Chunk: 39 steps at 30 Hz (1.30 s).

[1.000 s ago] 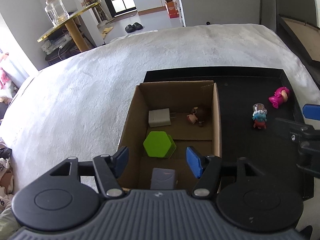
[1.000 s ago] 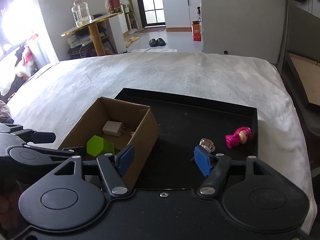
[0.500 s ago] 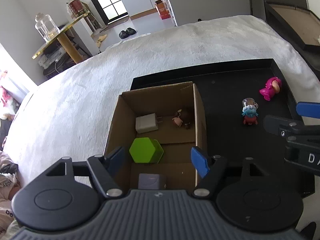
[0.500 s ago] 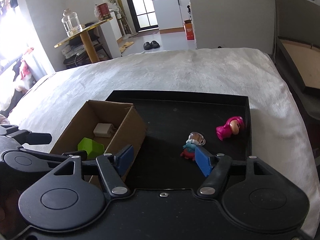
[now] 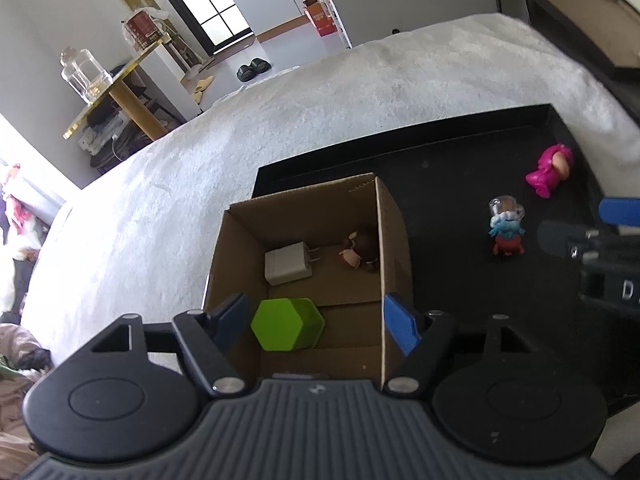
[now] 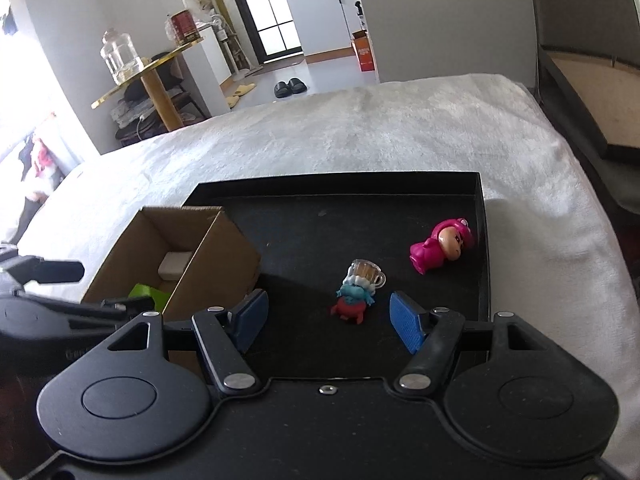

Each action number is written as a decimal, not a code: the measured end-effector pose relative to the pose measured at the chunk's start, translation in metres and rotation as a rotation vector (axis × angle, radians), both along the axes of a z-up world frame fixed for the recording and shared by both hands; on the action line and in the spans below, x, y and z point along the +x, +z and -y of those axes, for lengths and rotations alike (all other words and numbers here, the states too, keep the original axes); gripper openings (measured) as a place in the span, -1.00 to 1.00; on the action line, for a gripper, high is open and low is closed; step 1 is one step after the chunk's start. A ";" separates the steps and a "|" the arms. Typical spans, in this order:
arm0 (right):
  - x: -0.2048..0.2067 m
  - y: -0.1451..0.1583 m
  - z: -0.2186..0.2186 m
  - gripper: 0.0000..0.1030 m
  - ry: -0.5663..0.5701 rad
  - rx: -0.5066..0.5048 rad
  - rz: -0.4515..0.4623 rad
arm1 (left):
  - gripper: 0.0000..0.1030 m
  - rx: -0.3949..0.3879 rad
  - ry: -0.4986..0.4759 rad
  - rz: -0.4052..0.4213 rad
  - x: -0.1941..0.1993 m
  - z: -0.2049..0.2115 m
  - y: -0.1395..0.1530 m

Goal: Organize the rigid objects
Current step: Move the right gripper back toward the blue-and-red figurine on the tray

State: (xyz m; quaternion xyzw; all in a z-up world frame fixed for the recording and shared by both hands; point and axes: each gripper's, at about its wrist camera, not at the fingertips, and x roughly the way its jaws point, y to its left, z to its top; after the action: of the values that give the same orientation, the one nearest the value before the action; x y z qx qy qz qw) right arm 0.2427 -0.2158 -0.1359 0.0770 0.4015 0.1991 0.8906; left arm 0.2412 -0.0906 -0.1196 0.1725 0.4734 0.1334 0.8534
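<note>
We hold right tool spread wide, empty, framing blue figurine at 12 o'clock | left tool agape over box, empty.

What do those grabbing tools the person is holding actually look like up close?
Both are matte black plastic. Each of the tongs, left and right, has two angled black fingers tipped with flat blue textured pads, pivoting on silver screws beside two round black discs. The left body is ribbed grey at the centre; the right is smooth black. Seen from the left camera, the right one bears white lettering. No cables or sleeves show.
</note>
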 end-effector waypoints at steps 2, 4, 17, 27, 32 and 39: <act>0.004 -0.003 -0.001 0.31 0.000 0.003 -0.001 | 0.43 0.000 0.000 -0.001 0.005 0.000 -0.001; 0.009 -0.007 -0.003 0.31 0.001 0.015 -0.008 | 0.43 0.006 0.001 -0.001 0.010 0.001 -0.003; 0.026 -0.058 -0.017 0.30 -0.023 0.001 -0.011 | 0.47 0.063 -0.039 -0.037 0.042 0.008 -0.020; 0.036 -0.079 -0.019 0.29 -0.065 -0.023 -0.025 | 0.44 0.146 -0.092 -0.037 0.058 0.022 -0.040; 0.038 -0.089 -0.024 0.24 -0.052 -0.051 -0.024 | 0.36 0.153 -0.102 -0.036 0.063 0.025 -0.043; 0.032 -0.089 -0.027 -0.38 -0.027 -0.060 -0.012 | 0.13 0.136 -0.114 -0.049 0.066 0.031 -0.048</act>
State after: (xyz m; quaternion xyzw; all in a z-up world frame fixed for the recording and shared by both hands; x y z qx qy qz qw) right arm 0.2750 -0.1891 -0.2246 0.0568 0.4114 0.1747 0.8928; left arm 0.3067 -0.1216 -0.1680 0.2597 0.4734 0.1124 0.8342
